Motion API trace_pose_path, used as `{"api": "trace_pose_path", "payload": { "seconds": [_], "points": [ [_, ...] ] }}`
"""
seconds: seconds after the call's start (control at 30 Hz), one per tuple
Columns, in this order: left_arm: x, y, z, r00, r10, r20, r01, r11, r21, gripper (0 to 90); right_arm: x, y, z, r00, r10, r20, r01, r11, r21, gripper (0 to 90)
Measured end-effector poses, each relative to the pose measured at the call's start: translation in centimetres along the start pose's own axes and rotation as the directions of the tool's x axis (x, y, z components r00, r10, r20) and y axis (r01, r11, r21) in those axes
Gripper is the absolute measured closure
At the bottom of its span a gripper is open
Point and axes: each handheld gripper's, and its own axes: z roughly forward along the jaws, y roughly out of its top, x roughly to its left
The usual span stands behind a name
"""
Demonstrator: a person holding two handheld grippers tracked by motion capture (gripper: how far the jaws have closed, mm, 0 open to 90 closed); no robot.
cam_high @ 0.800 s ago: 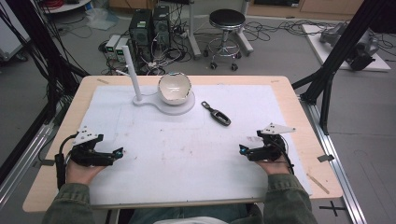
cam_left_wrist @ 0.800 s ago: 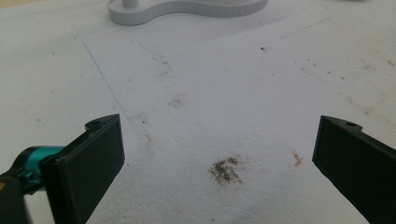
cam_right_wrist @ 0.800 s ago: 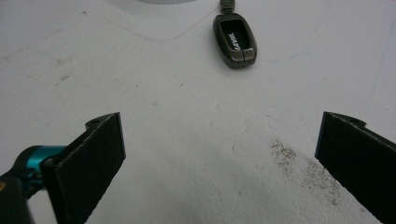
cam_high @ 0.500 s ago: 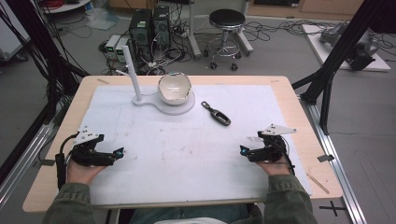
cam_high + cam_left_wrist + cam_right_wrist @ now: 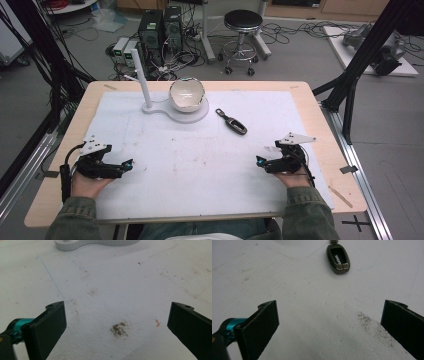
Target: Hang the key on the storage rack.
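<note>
Nothing was held yet: both grippers, left and right, rested near the worktop's front edge, jaws wide apart. Next, the right one probably needed to reach forward for the key fob.

A: So what's behind the table?

B: Grey floor covered in loose cables, a black round stool on wheels, two computer towers, plus black frame struts on the right.

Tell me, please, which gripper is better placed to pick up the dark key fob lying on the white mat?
Probably the right gripper: the key fob lies nearer it, ahead of its open jaws. The left gripper, also open, is farther off and faces the white stand.
</note>
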Motion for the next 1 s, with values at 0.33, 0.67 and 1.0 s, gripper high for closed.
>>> {"api": "trace_pose_path", "payload": {
  "seconds": [0.33,0.67,1.0],
  "points": [
    [0.0,0.0,-0.1,1.0000,0.001,-0.004,-0.001,1.0000,-0.006,2.7,0.0,0.0,0.1,1.0000,0.001,0.002,-0.001,1.000,0.008,0.5],
    [-0.1,0.0,-0.1,1.0000,0.001,-0.006,-0.001,1.0000,0.001,2.7,0.0,1.2,0.4,0.9998,-0.014,0.017,0.013,0.999,0.035,0.5],
    [-0.2,-0.1,-0.1,1.0000,-0.003,-0.004,0.003,1.0000,0.003,2.6,-0.6,2.9,1.6,0.9999,-0.013,0.011,0.012,0.997,0.082,0.5]
  ]
}}
